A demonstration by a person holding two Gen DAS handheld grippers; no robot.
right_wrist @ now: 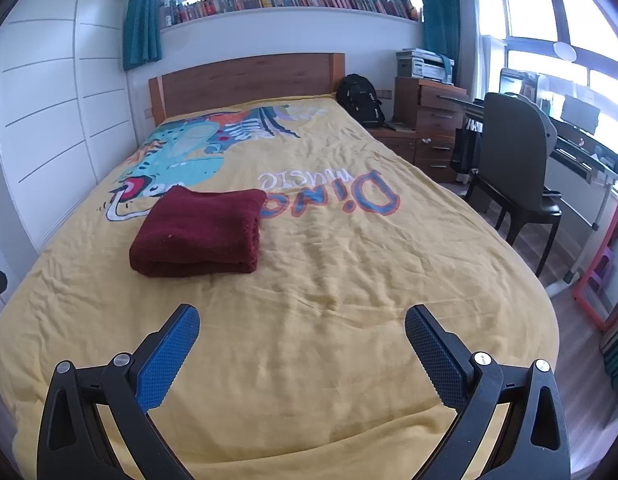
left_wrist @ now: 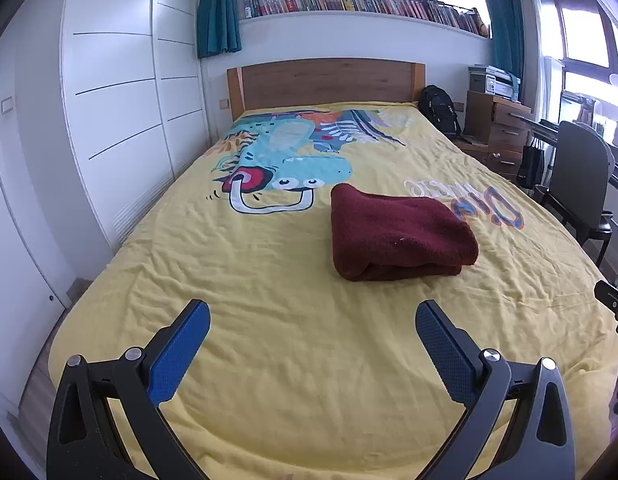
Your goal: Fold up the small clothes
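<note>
A dark red knitted garment [left_wrist: 397, 236] lies folded into a thick rectangle in the middle of the yellow bedspread [left_wrist: 269, 280]. It also shows in the right wrist view [right_wrist: 201, 232], left of centre. My left gripper [left_wrist: 313, 312] is open and empty, held above the bed's near end, well short of the garment. My right gripper [right_wrist: 301, 320] is open and empty too, above the near end and to the right of the garment. A bit of the right gripper [left_wrist: 613, 304] shows at the left wrist view's right edge.
The bed has a wooden headboard [left_wrist: 325, 80] at the far end. White wardrobe doors [left_wrist: 109, 100] run along the left. To the right stand a black chair [right_wrist: 513, 160], wooden drawers [right_wrist: 433, 120], a backpack [right_wrist: 361, 96] and a desk [right_wrist: 581, 152].
</note>
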